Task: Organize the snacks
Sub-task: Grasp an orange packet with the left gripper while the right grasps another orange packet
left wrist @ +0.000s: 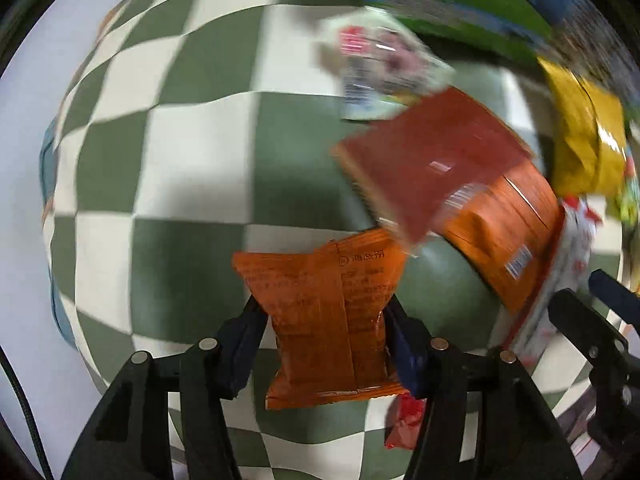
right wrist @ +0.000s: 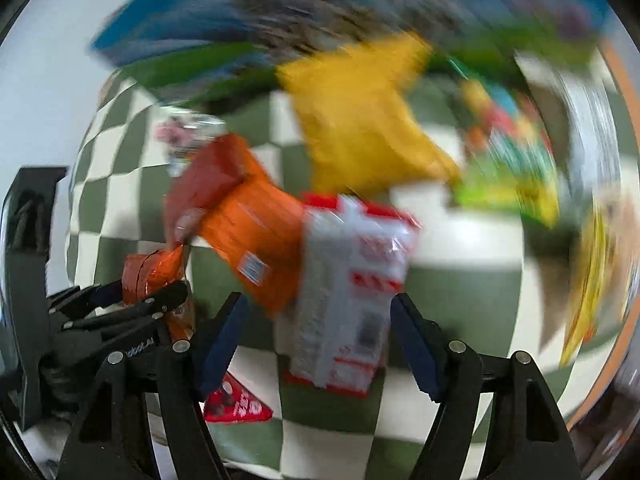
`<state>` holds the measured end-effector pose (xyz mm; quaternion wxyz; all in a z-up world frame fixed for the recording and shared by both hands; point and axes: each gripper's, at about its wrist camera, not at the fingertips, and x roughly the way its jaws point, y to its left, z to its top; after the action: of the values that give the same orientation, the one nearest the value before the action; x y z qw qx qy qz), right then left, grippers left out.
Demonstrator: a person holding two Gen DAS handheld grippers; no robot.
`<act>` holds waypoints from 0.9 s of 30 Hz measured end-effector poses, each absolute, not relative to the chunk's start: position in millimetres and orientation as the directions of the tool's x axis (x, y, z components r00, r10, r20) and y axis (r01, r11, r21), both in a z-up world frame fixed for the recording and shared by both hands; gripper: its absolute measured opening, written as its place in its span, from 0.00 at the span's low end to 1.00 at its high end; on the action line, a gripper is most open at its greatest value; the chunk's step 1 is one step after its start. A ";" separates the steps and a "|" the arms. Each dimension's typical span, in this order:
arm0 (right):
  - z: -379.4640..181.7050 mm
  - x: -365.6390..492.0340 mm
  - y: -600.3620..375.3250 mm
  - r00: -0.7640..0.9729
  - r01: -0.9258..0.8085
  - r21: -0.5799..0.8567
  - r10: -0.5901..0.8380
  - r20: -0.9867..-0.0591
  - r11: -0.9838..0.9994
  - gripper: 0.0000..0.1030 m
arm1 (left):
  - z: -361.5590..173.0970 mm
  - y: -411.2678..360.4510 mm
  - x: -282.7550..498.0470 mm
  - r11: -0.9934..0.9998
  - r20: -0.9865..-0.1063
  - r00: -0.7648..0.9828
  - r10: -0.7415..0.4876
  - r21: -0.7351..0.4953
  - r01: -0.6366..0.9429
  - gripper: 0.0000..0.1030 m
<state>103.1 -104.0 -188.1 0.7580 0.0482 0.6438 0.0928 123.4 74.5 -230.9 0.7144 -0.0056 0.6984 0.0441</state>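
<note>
My left gripper is shut on an orange snack packet, held above the checkered cloth; it also shows in the right wrist view. My right gripper is open, its jaws on either side of a white-and-red packet lying on the cloth, apparently without touching it. Beside that lie a larger orange packet and a dark red one. The right wrist view is badly blurred.
A yellow bag, a white pouch, a small red packet and colourful packs lie on the green-and-white checkered cloth. Green and blue boxes stand at the back. The right gripper's body shows at the left view's right edge.
</note>
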 end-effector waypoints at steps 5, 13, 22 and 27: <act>-186.4 132.8 -56.2 0.155 -0.314 0.072 0.126 -0.980 0.947 0.74 | -235.8 108.3 114.2 0.979 -1.000 0.014 0.020 0.017 -0.204 0.53; -220.5 144.0 -28.5 -0.002 -0.392 0.068 0.074 -0.997 0.918 0.67 | -242.0 125.4 100.2 0.965 -1.000 0.027 -0.011 -0.018 -0.262 0.53; -229.7 131.3 -48.0 -0.086 -0.213 0.201 0.187 -0.979 0.956 0.67 | -275.2 122.0 107.7 0.966 -1.000 0.001 -0.024 -0.024 -0.257 0.53; -223.2 106.5 -50.9 -0.051 -0.255 0.123 0.114 -0.992 0.959 0.57 | -267.6 111.6 103.7 0.973 -1.000 0.015 -0.009 -0.012 -0.229 0.51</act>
<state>106.5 -50.9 -223.2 0.6872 -0.0495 0.7122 0.1344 103.7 111.6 -267.6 0.7073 -0.0852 0.6974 0.0777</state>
